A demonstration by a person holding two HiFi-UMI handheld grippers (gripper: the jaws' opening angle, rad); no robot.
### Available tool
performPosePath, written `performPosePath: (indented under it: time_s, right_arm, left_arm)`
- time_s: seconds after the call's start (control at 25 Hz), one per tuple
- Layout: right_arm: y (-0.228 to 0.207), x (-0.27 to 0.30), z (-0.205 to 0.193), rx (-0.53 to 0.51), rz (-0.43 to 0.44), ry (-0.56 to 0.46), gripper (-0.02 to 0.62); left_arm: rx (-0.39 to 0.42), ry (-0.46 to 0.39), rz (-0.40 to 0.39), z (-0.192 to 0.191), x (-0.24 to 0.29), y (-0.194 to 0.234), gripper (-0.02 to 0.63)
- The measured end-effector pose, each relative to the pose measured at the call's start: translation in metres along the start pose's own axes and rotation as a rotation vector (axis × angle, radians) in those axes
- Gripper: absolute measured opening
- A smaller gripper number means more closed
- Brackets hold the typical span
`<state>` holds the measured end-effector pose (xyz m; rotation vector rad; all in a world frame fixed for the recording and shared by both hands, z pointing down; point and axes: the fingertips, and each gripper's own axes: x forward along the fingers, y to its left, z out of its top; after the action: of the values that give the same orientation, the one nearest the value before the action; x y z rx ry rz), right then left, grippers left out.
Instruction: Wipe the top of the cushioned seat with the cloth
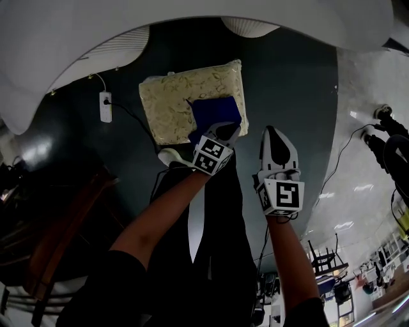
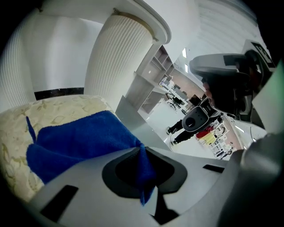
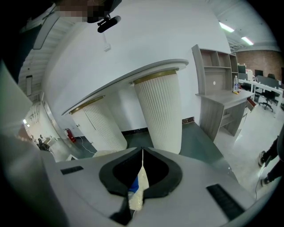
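Observation:
The cushioned seat (image 1: 176,102) is a cream, patterned square on the dark floor. A blue cloth (image 1: 214,114) lies on its near right part. My left gripper (image 1: 229,129) reaches onto that cloth. In the left gripper view the jaws (image 2: 141,148) are shut on a fold of the blue cloth (image 2: 80,142), which is spread over the cream seat (image 2: 17,128). My right gripper (image 1: 273,133) hovers to the right of the seat, off the cushion. In the right gripper view its jaws (image 3: 142,153) are closed with nothing held.
White fluted pillars (image 3: 159,111) stand behind the seat under a curved white counter (image 1: 192,16). A white power strip (image 1: 105,106) and cable lie on the floor left of the seat. A dark wooden chair (image 1: 57,243) is at near left. Grey shelving (image 3: 222,88) stands to the right.

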<state>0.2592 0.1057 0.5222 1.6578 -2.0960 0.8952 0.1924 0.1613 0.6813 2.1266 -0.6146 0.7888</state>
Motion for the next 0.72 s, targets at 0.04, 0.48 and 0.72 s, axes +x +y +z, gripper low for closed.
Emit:
performPosePath:
  time_s: [0.04, 0.48, 0.72]
  right_arm:
    - [-0.001, -0.001, 0.000, 0.002, -0.001, -0.002, 0.037]
    - [-0.022, 0.005, -0.012, 0.055, -0.069, 0.006, 0.037]
    - [-0.031, -0.001, -0.013, 0.025, -0.073, 0.018, 0.037]
  left_arm:
    - [0.006, 0.001, 0.002, 0.000, 0.001, -0.002, 0.035]
    - [0.007, 0.037, -0.054, 0.002, 0.031, -0.028, 0.036]
    - [-0.055, -0.003, -0.058, 0.014, 0.037, -0.039, 0.036]
